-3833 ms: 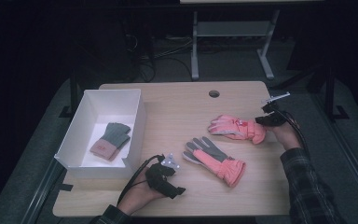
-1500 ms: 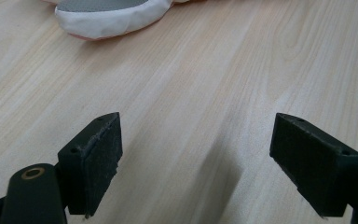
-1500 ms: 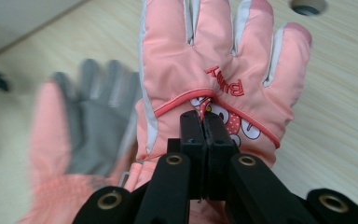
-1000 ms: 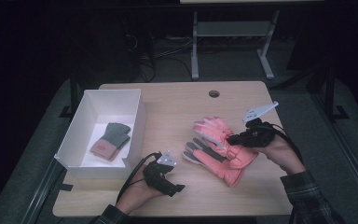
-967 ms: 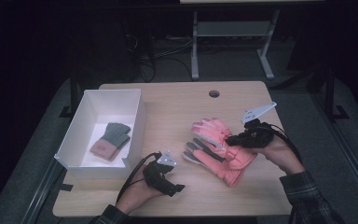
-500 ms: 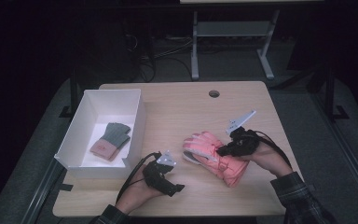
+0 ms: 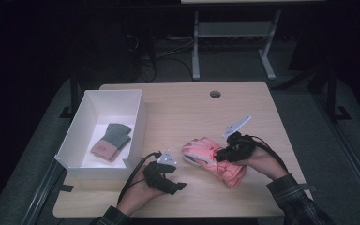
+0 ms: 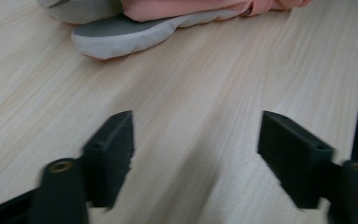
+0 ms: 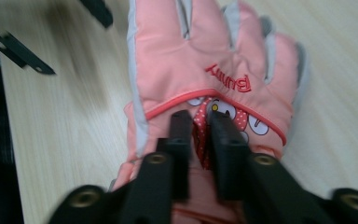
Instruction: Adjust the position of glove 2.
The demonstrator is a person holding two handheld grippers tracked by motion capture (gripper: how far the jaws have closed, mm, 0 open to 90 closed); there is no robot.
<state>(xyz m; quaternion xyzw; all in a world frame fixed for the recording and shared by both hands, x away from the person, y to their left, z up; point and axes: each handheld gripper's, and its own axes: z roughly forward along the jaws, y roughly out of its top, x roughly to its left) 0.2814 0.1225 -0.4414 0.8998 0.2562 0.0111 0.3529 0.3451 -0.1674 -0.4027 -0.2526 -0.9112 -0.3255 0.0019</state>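
The pink glove [image 9: 205,79] is pinched by the right claw [image 9: 200,126] at bench [image 7: 178,112] centre, while the left claw [image 8: 196,149] is held wide open, empty, nearby.

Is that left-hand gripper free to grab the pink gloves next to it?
Probably yes: the left gripper is open, bare table lies between it and the pink gloves.

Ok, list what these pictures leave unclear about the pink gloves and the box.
- Lower pink glove, high view: mostly covered by the top pink glove and the right gripper.
- Top pink glove's cuff, right gripper view: hidden behind the jaws and cut off by the bottom edge.
- Small glove in the white box, high view: too small to read any label.
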